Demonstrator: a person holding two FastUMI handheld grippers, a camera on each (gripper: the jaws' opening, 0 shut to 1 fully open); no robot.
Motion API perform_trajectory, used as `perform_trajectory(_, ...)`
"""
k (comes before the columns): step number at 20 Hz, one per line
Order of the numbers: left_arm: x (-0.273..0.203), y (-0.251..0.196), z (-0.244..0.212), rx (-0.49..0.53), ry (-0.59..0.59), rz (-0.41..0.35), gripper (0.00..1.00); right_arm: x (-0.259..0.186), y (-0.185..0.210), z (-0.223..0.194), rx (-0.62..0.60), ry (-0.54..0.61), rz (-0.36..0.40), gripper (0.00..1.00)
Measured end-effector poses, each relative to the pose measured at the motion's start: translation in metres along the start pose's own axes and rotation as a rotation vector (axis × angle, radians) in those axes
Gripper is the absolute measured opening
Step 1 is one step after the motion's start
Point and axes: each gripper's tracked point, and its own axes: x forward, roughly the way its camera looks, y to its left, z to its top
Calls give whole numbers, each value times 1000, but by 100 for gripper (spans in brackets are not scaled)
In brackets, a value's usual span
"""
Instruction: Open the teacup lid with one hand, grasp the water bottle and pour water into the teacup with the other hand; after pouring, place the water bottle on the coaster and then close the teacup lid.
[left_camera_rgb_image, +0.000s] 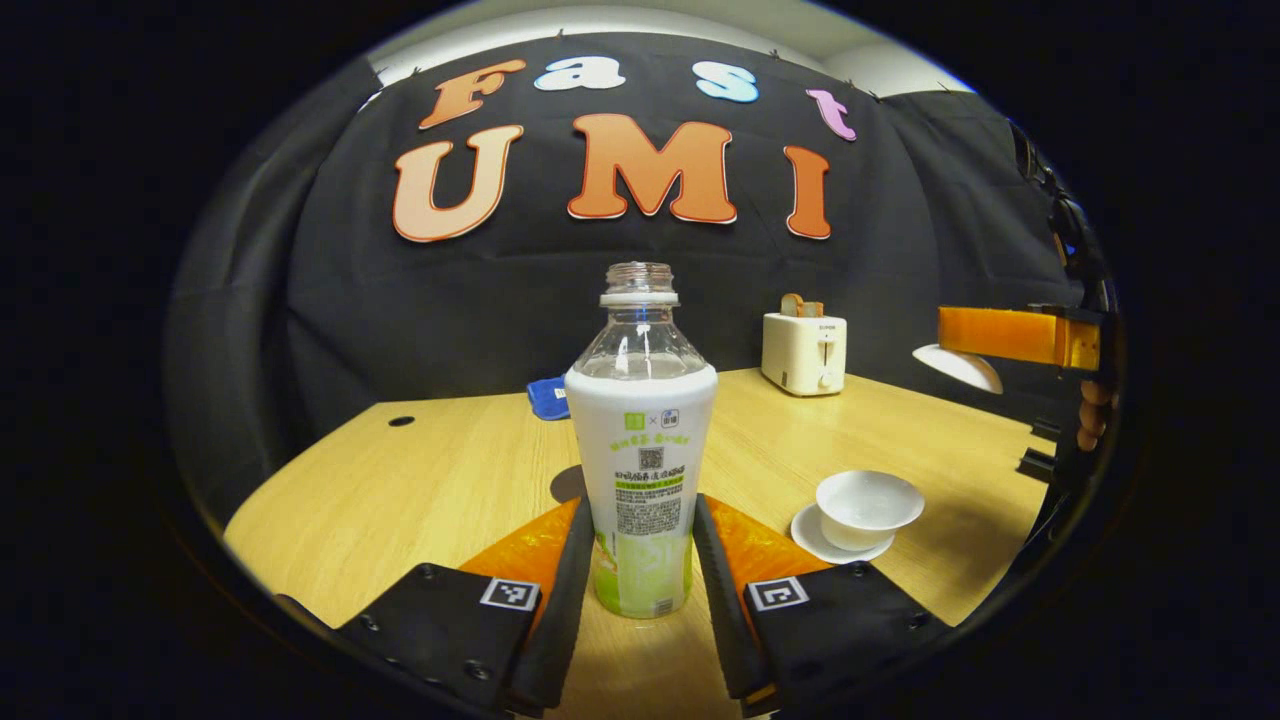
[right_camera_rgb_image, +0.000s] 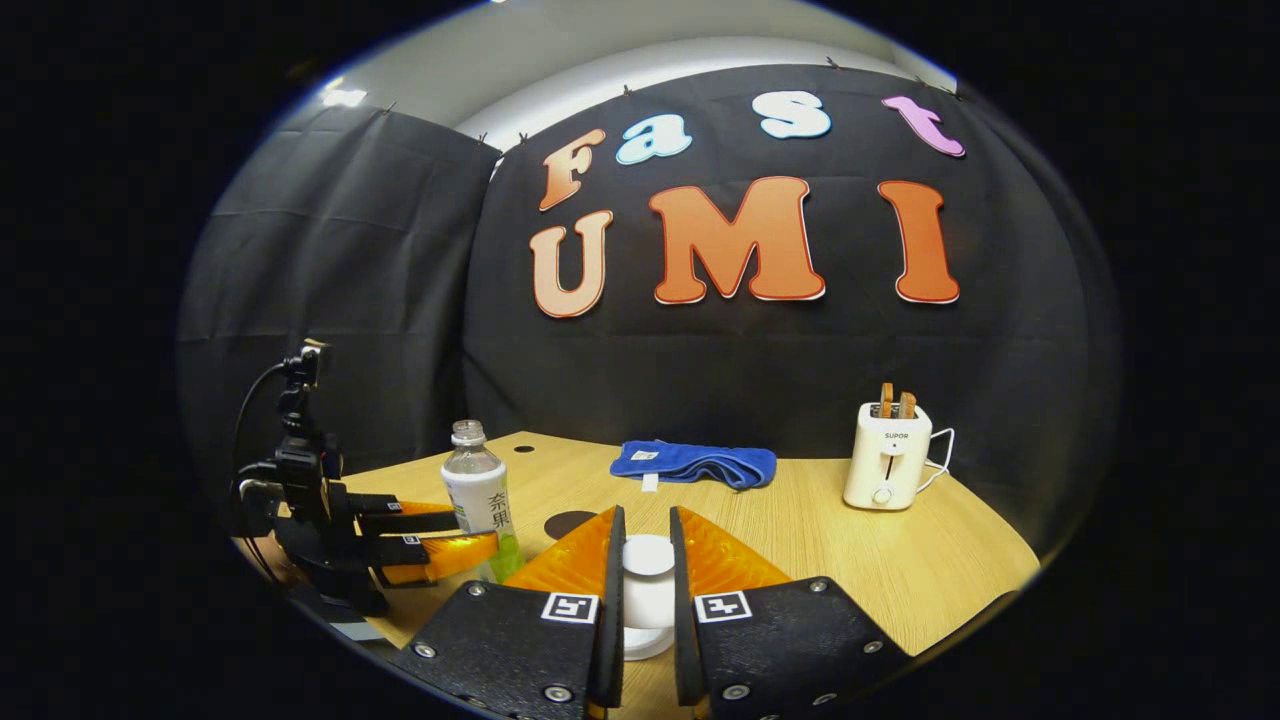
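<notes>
While right gripper (right_camera_rgb_image: 647, 585) fingers clamp teacup lid (right_camera_rgb_image: 648, 556) aloft, left gripper (left_camera_rgb_image: 640, 560) fingers flank uncapped water bottle (left_camera_rgb_image: 641, 440), contact w/ it unclear; loose hold risks slip, spill beside teacup (left_camera_rgb_image: 868, 506).

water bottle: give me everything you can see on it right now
The water bottle stands upright on the wooden table, uncapped, its threaded neck open. Clear plastic shoulder, with a white sleeve label turning green toward the base. It sits between the left gripper fingers, which flank its lower half; contact is unclear. The right gripper view shows it beside the dark round coaster.
</notes>
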Motion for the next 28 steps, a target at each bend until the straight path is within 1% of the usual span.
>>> perform_trajectory(1, 0, 4, 6, 38, -11, 18, 59, 0, -1, 1, -1, -4, -4, 21)
perform_trajectory(2, 2, 9, 8, 77, -12, 39, 61, -1, -3, 2, -1, -7, -8, 26)
perform_trajectory(3, 2, 12, 10, 109, -15, 56, 59, -1, -4, 2, -1, -11, -10, 25)
perform_trajectory(5, 5, 11, 15, 164, -21, 54, 58, -2, -10, 3, 2, -14, -22, 26)
perform_trajectory(7, 6, 16, 15, 233, -7, 67, 59, -5, -15, 5, 5, -19, -36, 25)
perform_trajectory(8, 5, 18, 14, 267, -4, 76, 59, -6, -17, 7, 4, -24, -42, 21)
perform_trajectory(13, 10, 20, 19, 487, 8, 116, 58, -13, -28, 13, 2, -46, -70, 21)
perform_trajectory(14, 10, 20, 21, 529, 9, 120, 60, -14, -30, 13, 2, -47, -73, 21)
perform_trajectory(16, 12, 15, 23, 610, -2, 106, 61, -16, -34, 14, 3, -54, -83, 21)
perform_trajectory(17, 13, 13, 23, 654, 1, 99, 58, -18, -36, 14, 4, -59, -86, 21)
perform_trajectory(18, 14, 13, 21, 697, 6, 98, 61, -19, -38, 14, 7, -61, -90, 21)
perform_trajectory(19, 16, 11, 20, 742, 9, 95, 59, -20, -39, 13, 11, -62, -91, 21)
perform_trajectory(20, 16, 11, 19, 783, 9, 94, 61, -22, -40, 13, 14, -65, -95, 21)
perform_trajectory(22, 17, 9, 19, 847, 9, 91, 61, -23, -44, 11, 14, -63, -102, 21)
perform_trajectory(23, 17, 7, 18, 876, 12, 85, 58, -24, -45, 10, 15, -62, -103, 21)
perform_trajectory(24, 18, 5, 16, 911, 16, 79, 61, -24, -46, 11, 16, -60, -102, 21)
perform_trajectory(28, 19, -1, 20, 1060, 16, 66, 61, -28, -49, 9, 17, -62, -102, 21)
